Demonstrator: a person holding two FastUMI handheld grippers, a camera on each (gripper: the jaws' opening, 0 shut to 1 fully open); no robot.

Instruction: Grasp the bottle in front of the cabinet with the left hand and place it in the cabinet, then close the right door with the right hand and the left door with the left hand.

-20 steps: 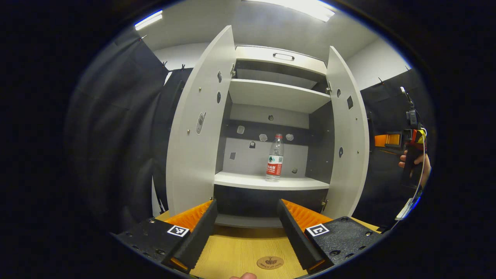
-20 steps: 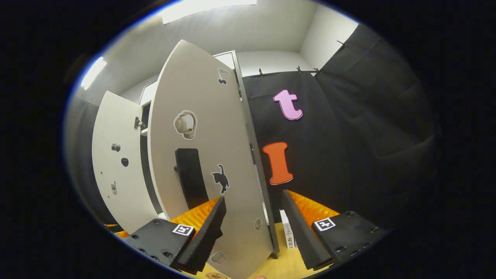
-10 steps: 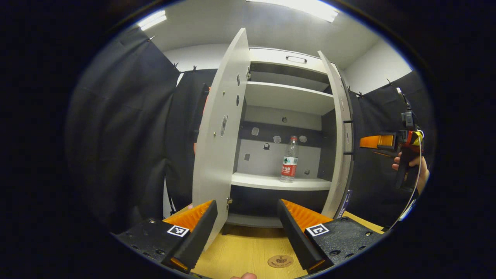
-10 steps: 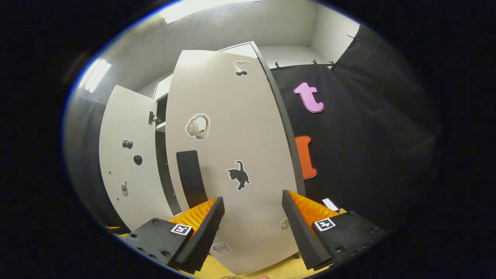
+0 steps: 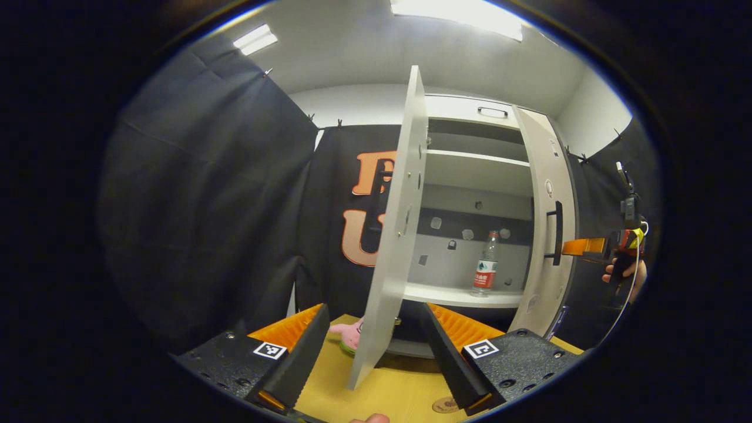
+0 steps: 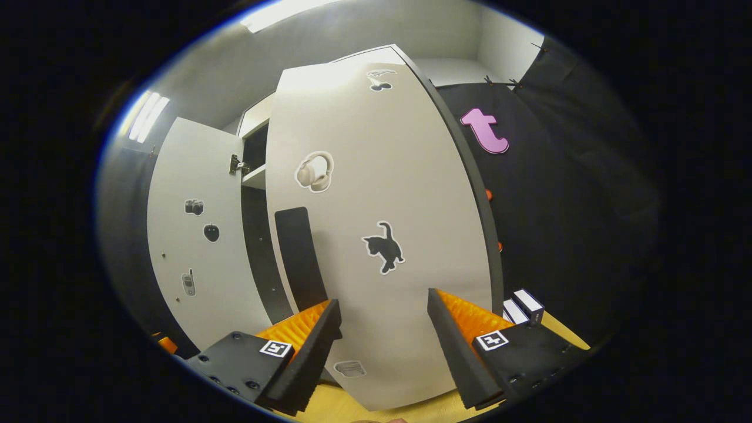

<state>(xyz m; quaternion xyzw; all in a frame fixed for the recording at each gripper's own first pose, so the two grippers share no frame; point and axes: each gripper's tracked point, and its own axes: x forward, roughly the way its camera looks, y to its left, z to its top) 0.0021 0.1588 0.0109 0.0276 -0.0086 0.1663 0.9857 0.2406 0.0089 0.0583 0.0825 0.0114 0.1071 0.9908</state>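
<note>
The cabinet (image 5: 476, 170) stands on the wooden table (image 5: 329, 388), its right door (image 6: 376, 235) nearly closed and its left door (image 5: 393, 235) ajar. The bottle (image 5: 485, 263) stands upright on the middle shelf. Both the left gripper (image 5: 373, 352) and the right gripper (image 6: 382, 346) gape apart, holding nothing.

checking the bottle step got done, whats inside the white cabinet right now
A clear plastic bottle with a red label stands upright on the middle shelf of the white cabinet. The shelf above looks bare. The right door and left door cover the sides and bottom compartment.
</note>
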